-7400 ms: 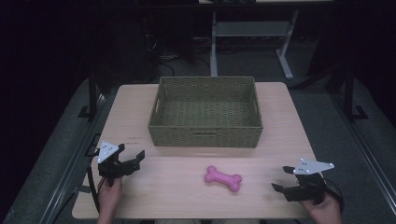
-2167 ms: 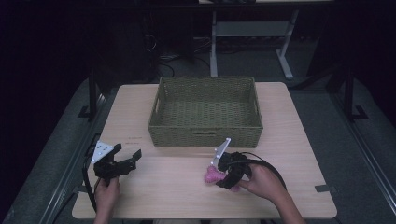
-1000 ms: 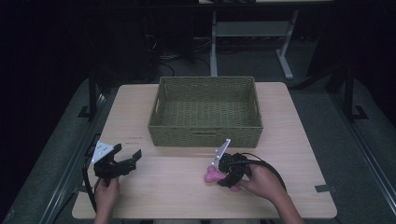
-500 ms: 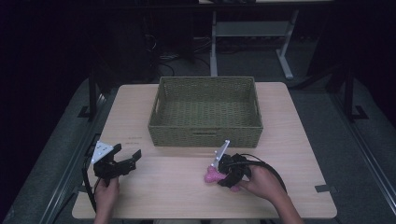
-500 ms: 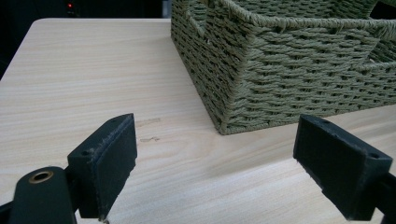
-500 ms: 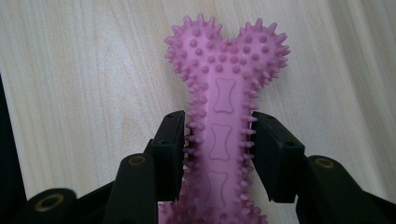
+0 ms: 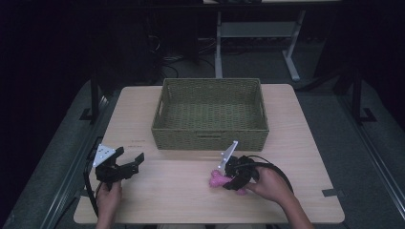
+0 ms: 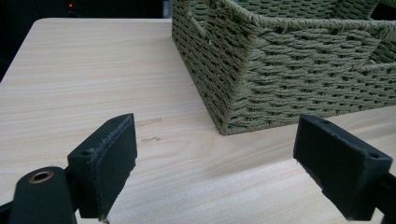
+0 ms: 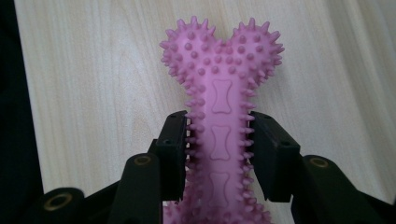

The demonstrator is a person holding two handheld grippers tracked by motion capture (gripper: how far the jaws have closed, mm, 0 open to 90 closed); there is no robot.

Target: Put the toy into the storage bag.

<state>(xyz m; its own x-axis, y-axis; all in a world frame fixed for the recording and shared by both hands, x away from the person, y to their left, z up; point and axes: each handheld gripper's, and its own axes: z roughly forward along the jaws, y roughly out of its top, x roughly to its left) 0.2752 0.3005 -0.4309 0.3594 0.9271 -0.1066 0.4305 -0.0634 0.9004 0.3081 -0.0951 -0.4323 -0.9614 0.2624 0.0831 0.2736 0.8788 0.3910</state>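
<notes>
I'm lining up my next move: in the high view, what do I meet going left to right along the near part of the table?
left gripper, jaws open over bare wood → pink spiked bone toy lying on the table → right gripper, jaws closed on the toy's shaft → the hand that holds it.

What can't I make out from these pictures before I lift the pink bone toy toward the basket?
- Bone toy: its near end is cut off by the bottom edge of the right gripper view; in the high view the right tool and hand cover most of it.
- Whether the toy has left the table: neither view settles it.
- Basket: the left gripper view's top and right edges cut it off.
- Small marks on the table near the left tool: too small to read.
</notes>
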